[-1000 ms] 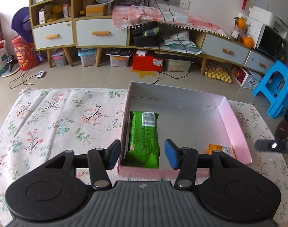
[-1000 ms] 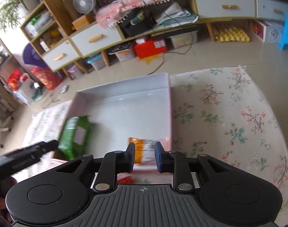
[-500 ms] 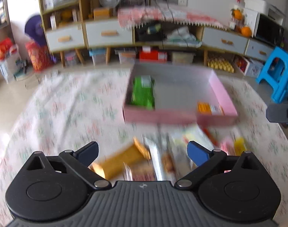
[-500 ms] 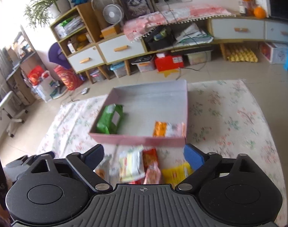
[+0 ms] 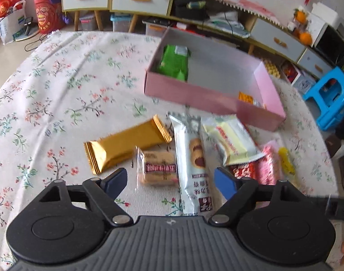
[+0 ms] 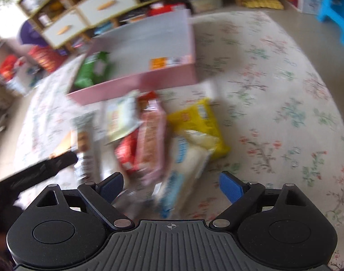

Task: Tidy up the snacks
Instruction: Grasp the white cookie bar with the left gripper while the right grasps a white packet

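On the floral tablecloth point(image 5: 59, 85) in front of me lies a loose heap of snack packets, and just beyond them stands the pink box point(image 5: 190, 94), its near wall turned toward me. My left gripper point(image 5: 170, 181) hangs low over the near end of the heap with its blue pads spread wide and nothing between them; below the gap sit a small clear-wrapped biscuit pack point(image 5: 157, 169) and, touching its right side, a long silver cookie packet point(image 5: 193, 164) that runs toward the box. A gold wrapper point(image 5: 126, 145) lies tilted to the left of those two, and a pale yellow packet point(image 5: 231, 143) rests on the silver one's far right, with red and pink packets point(image 5: 260, 169) beside it. Inside the box a green packet point(image 5: 175, 62) lies against the left wall and a small orange packet point(image 5: 247, 97) sits in the near right corner. My right gripper point(image 6: 172, 186) is likewise spread wide and empty, poised above a white and blue packet point(image 6: 183, 169) that overlaps a yellow bag point(image 6: 199, 119); this view is blurred, so the finer print escapes me. Its fingers reach into the right edge of the left camera's view.
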A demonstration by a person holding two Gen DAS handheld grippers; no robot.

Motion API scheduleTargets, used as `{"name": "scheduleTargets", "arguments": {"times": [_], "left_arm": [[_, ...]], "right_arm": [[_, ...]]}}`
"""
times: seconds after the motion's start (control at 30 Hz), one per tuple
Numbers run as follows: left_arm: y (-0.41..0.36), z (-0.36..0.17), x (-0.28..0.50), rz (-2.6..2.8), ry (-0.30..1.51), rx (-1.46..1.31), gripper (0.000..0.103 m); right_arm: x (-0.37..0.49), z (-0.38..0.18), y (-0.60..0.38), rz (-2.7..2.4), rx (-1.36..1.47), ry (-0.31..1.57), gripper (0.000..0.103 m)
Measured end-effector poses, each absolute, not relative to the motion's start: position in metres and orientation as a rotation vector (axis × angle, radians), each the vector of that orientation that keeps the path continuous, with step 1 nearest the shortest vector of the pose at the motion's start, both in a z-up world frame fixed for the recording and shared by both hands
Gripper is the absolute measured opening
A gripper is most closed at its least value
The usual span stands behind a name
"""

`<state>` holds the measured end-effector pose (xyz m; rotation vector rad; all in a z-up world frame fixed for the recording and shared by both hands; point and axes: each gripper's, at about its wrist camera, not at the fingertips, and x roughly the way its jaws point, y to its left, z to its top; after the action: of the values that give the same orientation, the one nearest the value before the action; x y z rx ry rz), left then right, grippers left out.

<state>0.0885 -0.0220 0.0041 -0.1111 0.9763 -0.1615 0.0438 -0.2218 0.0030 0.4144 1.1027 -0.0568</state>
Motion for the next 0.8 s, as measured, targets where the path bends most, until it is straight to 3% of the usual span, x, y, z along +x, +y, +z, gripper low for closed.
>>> {"name": "scheduleTargets", "arguments": {"times": [0.1, 0.23, 0.33, 0.37, 0.4, 0.43, 0.5, 0.8], "left_arm": [[-0.027, -0.005, 0.082, -0.157, 0.973, -0.077, 0.078], [-0.036, -0.011, 0.071, -0.160, 0.962, -0.021, 0.074], [-0.037, -0.008, 0.068, -0.184, 0.942, -0.009, 0.058], [-0.036, -0.006, 0.068, -0.189, 0.938, -0.018, 0.041], [-0.035, -0.004, 0.067, -0.201, 0.933, -0.028, 0.033], [-0.034, -0.002, 0.067, -0.201, 0.933, -0.030, 0.031], [-0.034, -0.001, 0.068, -0.219, 0.940, -0.042, 0.025], [-0.036, 0.009, 0.066, -0.247, 0.929, -0.075, 0.024]], "right_arm": [[0.045, -0.009, -0.225, -0.065, 0.469, 1.134, 0.085], [0.046, -0.020, -0.219, -0.063, 0.457, 1.161, 0.060], [0.044, -0.019, -0.213, -0.066, 0.424, 1.149, 0.042], [0.043, -0.018, -0.213, -0.061, 0.430, 1.140, 0.040], [0.043, -0.016, -0.215, -0.055, 0.449, 1.132, 0.035], [0.042, -0.015, -0.217, -0.053, 0.464, 1.126, 0.032], [0.041, -0.013, -0.219, -0.057, 0.472, 1.115, 0.029], [0.040, 0.008, -0.220, -0.069, 0.436, 1.019, 0.022]]}}
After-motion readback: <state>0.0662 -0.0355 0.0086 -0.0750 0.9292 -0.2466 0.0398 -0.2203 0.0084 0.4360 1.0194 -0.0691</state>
